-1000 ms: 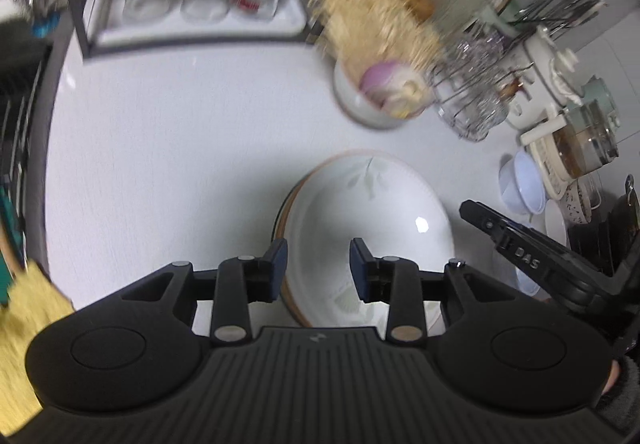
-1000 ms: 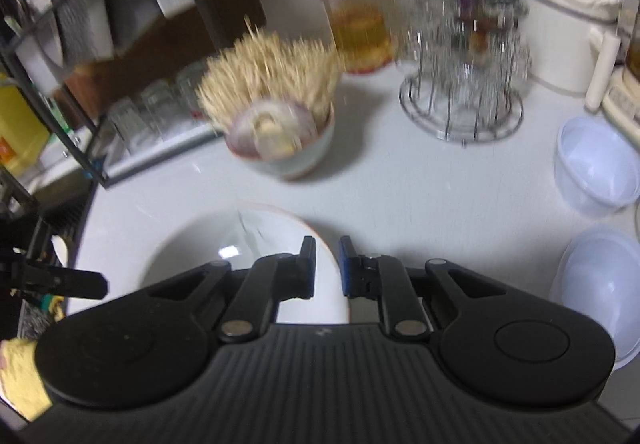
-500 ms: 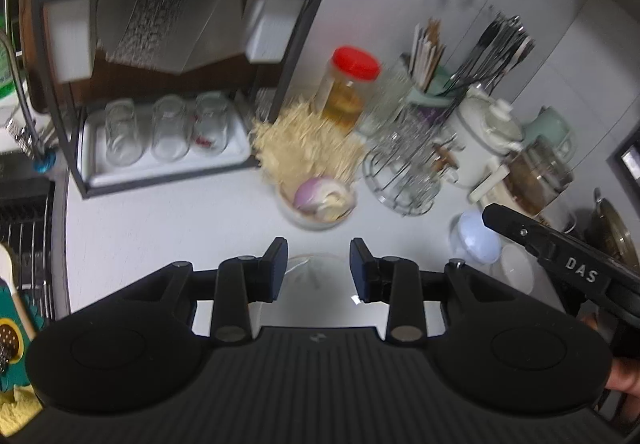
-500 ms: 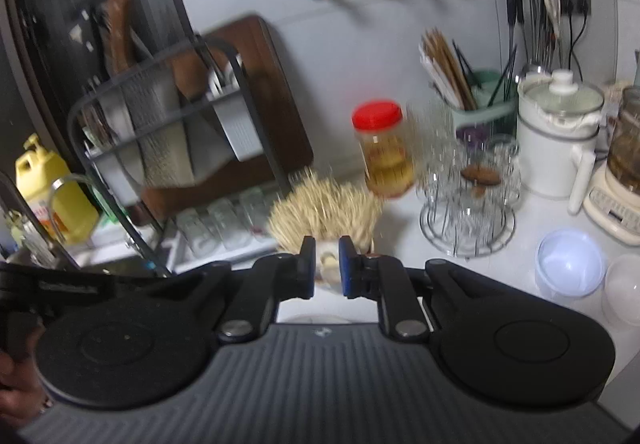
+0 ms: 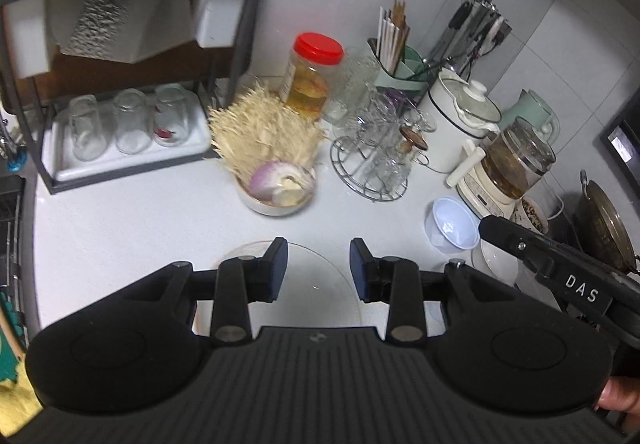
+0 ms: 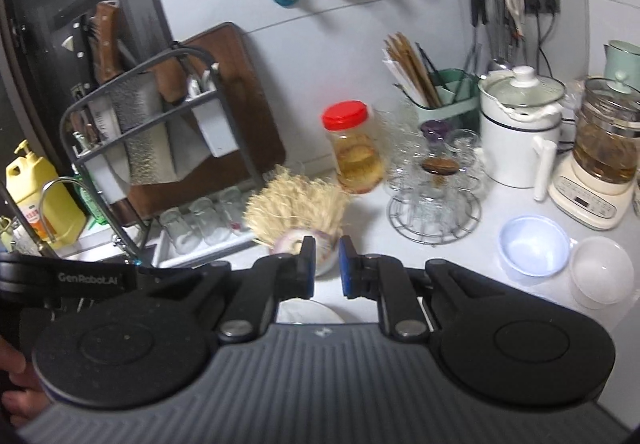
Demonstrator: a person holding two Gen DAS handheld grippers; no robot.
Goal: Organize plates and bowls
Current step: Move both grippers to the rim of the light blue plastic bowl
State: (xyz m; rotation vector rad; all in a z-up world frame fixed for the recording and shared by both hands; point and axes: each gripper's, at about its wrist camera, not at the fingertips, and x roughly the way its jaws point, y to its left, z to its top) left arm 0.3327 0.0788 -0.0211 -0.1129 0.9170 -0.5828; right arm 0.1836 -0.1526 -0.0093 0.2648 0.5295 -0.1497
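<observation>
Left wrist view: left gripper (image 5: 319,264) tilted down over counter (image 5: 120,220), jaws part open, nothing between.
Right gripper (image 6: 324,264): pitched shallower, jaws closed, empty.
Bowl (image 5: 316,284): upright on counter's near edge, under left gripper, mouth up; round, no long axis.
Plastic bowls (image 6: 534,250): counter's right side.

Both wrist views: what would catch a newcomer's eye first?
Probably the red-lidded jar of amber liquid at the back of the counter. Just in front stands a bowl bristling with pale straw-like stalks and holding a purple onion. A yellow detergent bottle sits at far left by the tap.
</observation>
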